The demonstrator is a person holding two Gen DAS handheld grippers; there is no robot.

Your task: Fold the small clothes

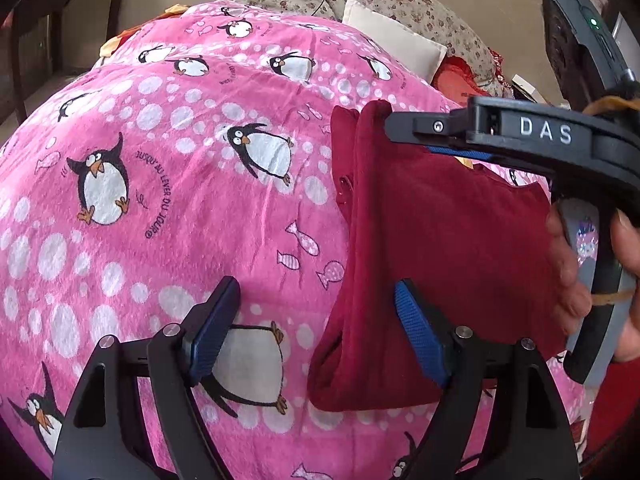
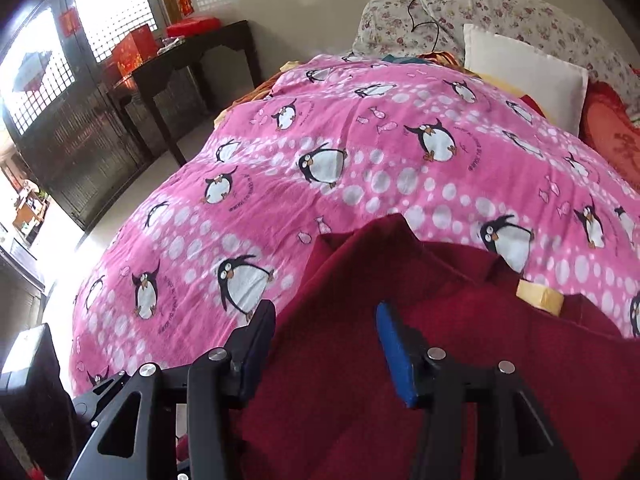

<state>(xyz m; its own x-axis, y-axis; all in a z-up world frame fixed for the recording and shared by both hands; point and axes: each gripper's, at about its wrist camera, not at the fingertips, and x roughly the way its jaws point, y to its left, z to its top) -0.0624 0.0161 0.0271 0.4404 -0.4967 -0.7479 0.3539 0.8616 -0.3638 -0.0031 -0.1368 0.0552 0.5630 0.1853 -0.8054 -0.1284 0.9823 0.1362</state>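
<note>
A dark red small garment [image 1: 432, 248] lies partly folded on the pink penguin bedspread [image 1: 180, 184], at the right of the left wrist view. My left gripper [image 1: 320, 320] is open just above the bedspread, its right finger over the garment's lower left edge. My right gripper [image 1: 400, 128] reaches in from the right, its fingers over the garment's top edge. In the right wrist view the right gripper [image 2: 326, 336] is open above the garment [image 2: 400, 320], which fills the lower half. A yellow tag [image 2: 540, 298] shows on the garment.
A white pillow [image 2: 520, 76] and floral pillows [image 2: 500, 12] lie at the bed's far end, with a red cushion [image 2: 612, 136] at the right. A dark wooden table [image 2: 188, 68] with red boxes stands left of the bed by dark lattice doors.
</note>
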